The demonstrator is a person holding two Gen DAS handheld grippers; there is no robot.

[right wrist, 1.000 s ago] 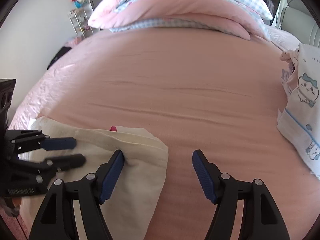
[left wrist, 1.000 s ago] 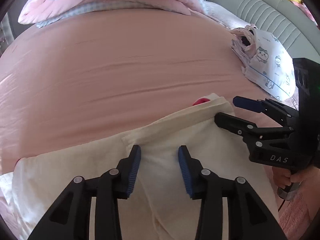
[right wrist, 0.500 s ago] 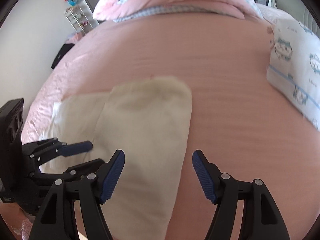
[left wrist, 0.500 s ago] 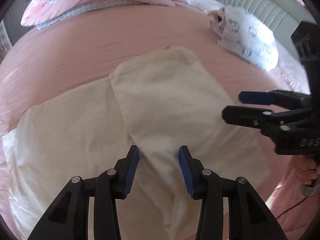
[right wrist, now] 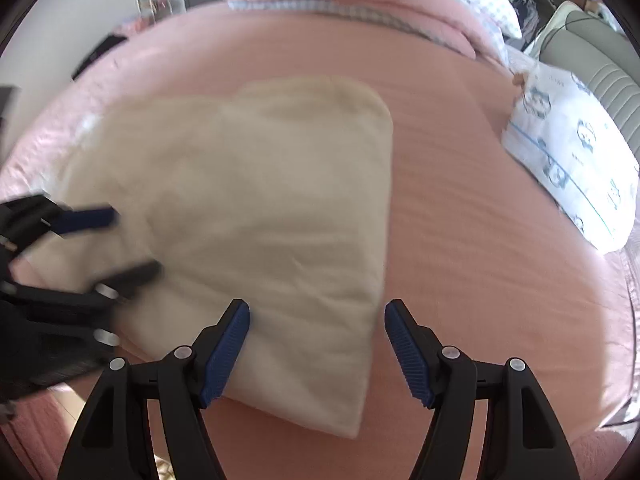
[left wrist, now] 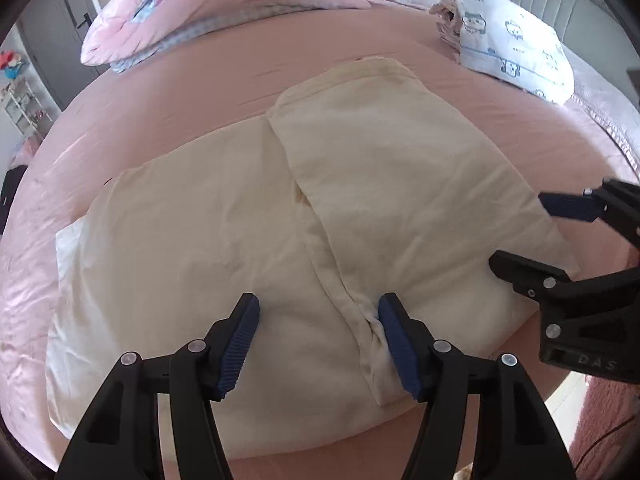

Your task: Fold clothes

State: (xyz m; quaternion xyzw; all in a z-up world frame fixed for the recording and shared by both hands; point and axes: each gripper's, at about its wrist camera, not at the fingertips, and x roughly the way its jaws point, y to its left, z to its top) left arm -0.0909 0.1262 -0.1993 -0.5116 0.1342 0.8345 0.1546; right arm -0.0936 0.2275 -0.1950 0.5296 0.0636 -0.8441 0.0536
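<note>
Garment: cream garment (left wrist: 256, 216) mid-frame on pink bed (left wrist: 168, 96), half folded.
L gripper: left gripper (left wrist: 319, 344) just opened, spread, fold released.
R gripper: right gripper (right wrist: 317, 354) spread over garment's corner, prob. empty; blurry.

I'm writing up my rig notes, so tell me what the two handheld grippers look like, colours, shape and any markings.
Both match. The left gripper and the right gripper have black angular plastic fingers, joined by silver rivets, and ribbed blue pads on the inner faces. In the left wrist view, the right gripper's black body bears faint raised letters reading DAS. No sleeves or cables are clearly visible.
</note>
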